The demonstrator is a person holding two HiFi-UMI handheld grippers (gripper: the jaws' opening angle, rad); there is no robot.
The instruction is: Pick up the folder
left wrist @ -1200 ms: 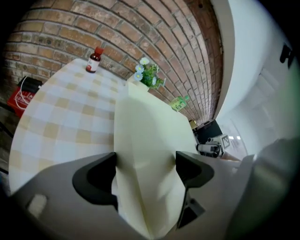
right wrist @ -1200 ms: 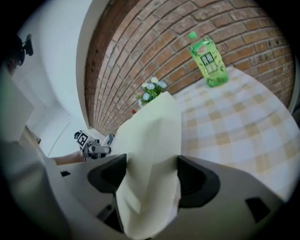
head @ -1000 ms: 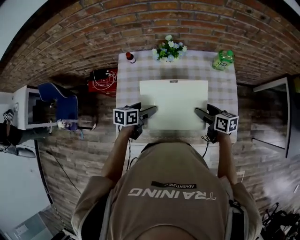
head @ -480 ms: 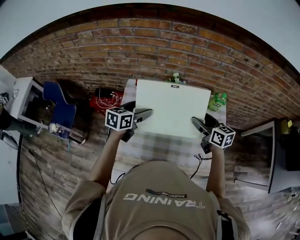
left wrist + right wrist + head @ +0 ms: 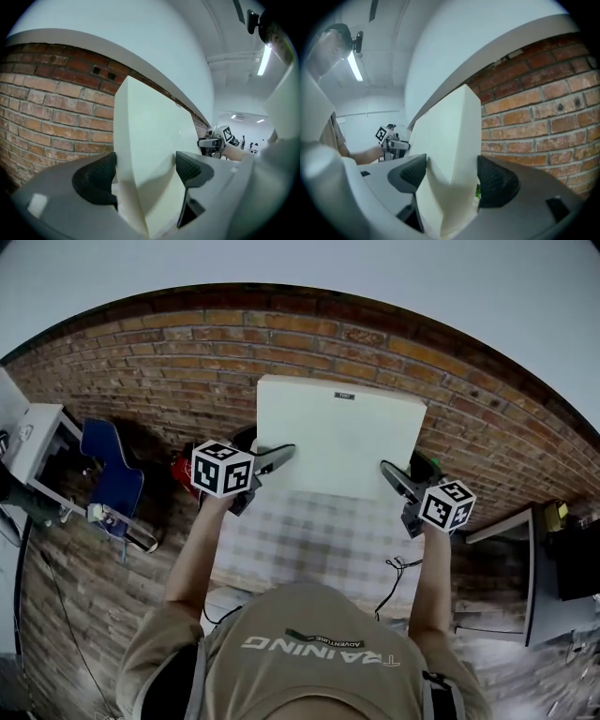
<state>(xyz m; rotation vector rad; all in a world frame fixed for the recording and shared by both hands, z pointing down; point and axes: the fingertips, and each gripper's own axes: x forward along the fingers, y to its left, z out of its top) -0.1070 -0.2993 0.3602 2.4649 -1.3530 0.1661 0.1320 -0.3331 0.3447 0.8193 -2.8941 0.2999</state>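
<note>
Two claws share this load. Your left gripper [image 5: 281, 454] is closed on the left edge of the folder [image 5: 339, 432] and your right gripper [image 5: 386, 471] on its right edge. Each has the pale board pinched between its dark pads [image 5: 96, 180] and nothing else in the jaws. The folder is up off the checked table [image 5: 309, 540], hanging in the air between your hands, and it seems to rise away from the jaws toward the brick wall [image 5: 42, 103]. The main risk is leverage: both bites sit near the edge closest to you, so most of the sheet reaches out past the pads. A quick tilt or jerk could make it swing down and pivot in the grip. In the left gripper view the board lies at a slant between the pads rather than flat against them, so that side looks the likelier one to slip. If your hands drift apart, one edge could pull free and the folder would drop from that corner. If you press them together, the board could bow or its covers splay. Raising one hand faster than the other would twist it. The folder also hides the far end of the table from the head view, so bringing it down blind could strike whatever stands there.
</note>
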